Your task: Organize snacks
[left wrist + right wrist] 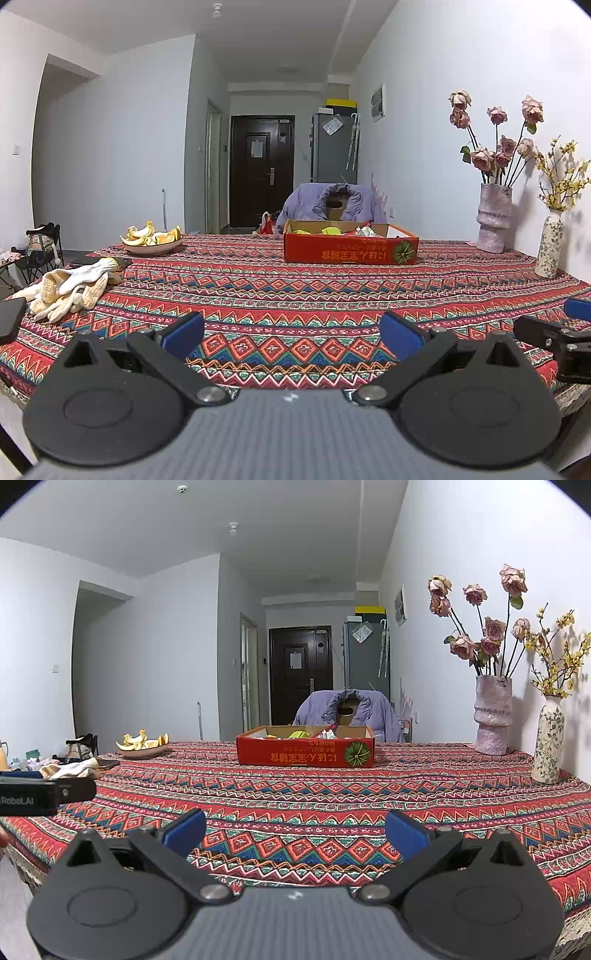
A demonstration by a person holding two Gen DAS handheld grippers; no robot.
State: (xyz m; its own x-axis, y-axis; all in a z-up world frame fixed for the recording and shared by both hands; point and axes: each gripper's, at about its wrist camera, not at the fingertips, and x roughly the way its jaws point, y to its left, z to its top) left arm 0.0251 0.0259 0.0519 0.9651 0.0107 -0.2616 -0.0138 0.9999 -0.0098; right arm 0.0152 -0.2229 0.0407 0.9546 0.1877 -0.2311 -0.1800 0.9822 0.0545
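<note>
A shallow red cardboard box (351, 249) (306, 752) stands on the far side of the patterned tablecloth (295, 291) (332, 794). Snack packets (332, 230) (301, 734), yellow-green, red and silvery, lie inside it, mostly hidden by its wall. My left gripper (291, 334) hovers over the near edge of the table, open, nothing between its blue pads. My right gripper (295, 830) is also open and empty, at the near edge, well short of the box. The right gripper's tip (554, 332) shows at the right of the left wrist view, and the left gripper's body (44, 795) at the left of the right wrist view.
A plate of fruit peels (153, 240) (144, 746) sits far left. White gloves (74, 291) (74, 770) and dark phones (11, 317) lie at the left. Two vases with flowers (493, 218) (493, 716) (550, 247) (548, 740) stand by the right wall. A chair with a purple jacket (332, 206) stands behind.
</note>
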